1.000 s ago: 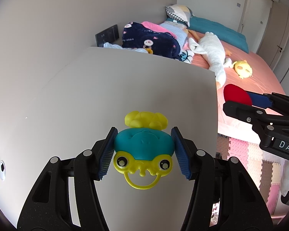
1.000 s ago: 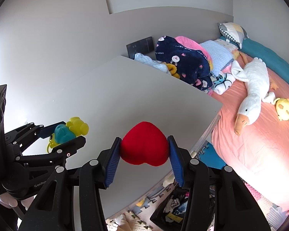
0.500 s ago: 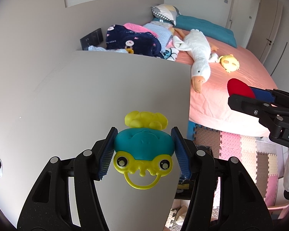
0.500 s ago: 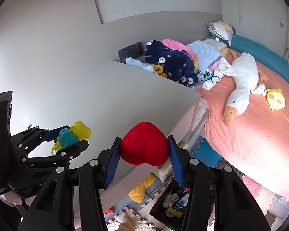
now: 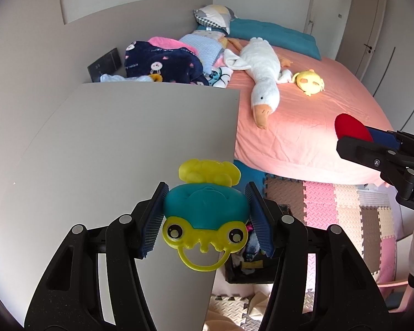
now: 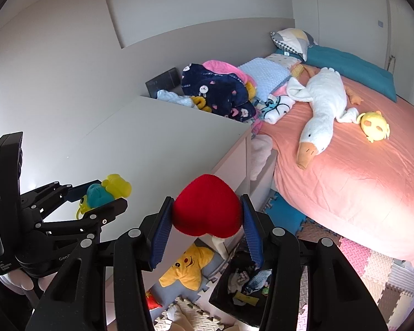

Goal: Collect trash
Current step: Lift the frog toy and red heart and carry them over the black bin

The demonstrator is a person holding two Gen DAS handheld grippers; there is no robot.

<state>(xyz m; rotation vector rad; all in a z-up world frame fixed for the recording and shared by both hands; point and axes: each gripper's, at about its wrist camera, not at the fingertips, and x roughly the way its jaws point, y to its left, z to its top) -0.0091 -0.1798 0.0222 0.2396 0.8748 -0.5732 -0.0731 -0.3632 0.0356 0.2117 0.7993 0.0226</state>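
Observation:
My left gripper [image 5: 205,215] is shut on a teal and yellow frog toy [image 5: 205,209] and holds it over the right edge of the white desk [image 5: 124,143]. The frog toy also shows in the right wrist view [image 6: 100,193]. My right gripper [image 6: 207,218] is shut on a red heart plush [image 6: 207,209] and holds it in the air past the desk's edge. A black bin [image 6: 245,284] with several small items stands on the floor below both grippers; it also shows in the left wrist view [image 5: 248,264].
A bed with a pink sheet [image 6: 358,182] holds a white goose plush [image 6: 320,102] and a yellow chick plush [image 6: 374,125]. Folded blankets [image 6: 218,91] lie at the desk's far end. A yellow star plush [image 6: 187,264] lies on foam floor mats [image 5: 331,204].
Both grippers have moved right, off the desk top toward its edge, each holding its toy. The floor and the black bin have come into view below them.

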